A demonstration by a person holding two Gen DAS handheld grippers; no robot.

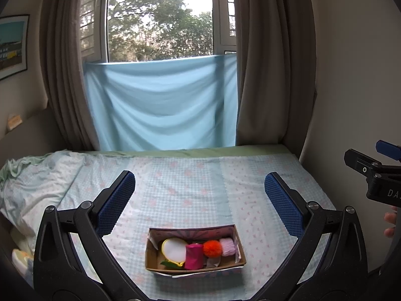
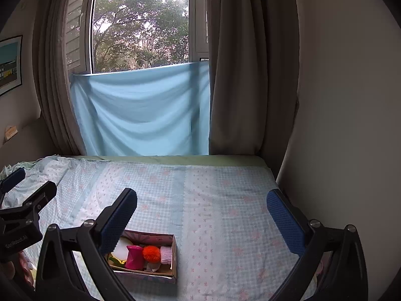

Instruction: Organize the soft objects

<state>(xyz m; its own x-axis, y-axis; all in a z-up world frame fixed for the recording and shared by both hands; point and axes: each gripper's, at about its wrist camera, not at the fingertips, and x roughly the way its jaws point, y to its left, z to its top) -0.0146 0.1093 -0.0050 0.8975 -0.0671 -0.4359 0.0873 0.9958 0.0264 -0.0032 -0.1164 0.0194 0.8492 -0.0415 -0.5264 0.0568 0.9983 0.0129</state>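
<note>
- Grippers first: the left gripper (image 1: 199, 188) hangs over the bed with its blue-padded fingers (image 1: 115, 202) spread wide and nothing between them; the right gripper (image 2: 201, 205) is likewise spread wide and empty, its own blue pads (image 2: 284, 222) far apart.
- Each tool shows at the edge of the other's view, so the two are side by side above the near end of the bed.
- Below them a small cardboard box (image 1: 239, 249) sits on the checked bedsheet (image 1: 190, 185), directly under the left gripper and to the lower left in the right wrist view.
- Inside the box, in a row: a round white pad with a yellow rim (image 1: 173, 249), a magenta roll (image 1: 193, 255), an orange pom-pom (image 1: 212, 248) and a pale pink folded piece (image 1: 227, 246), each touching its neighbour.
- A crumpled part of the bedding (image 1: 37, 175) lies at the left of the bed.
- Beyond the far edge of the bed, a light blue cloth (image 1: 163, 102) hangs across the lower window, between brown curtains (image 1: 263, 75).
- Trees (image 1: 160, 20) show through the glass above.
</note>
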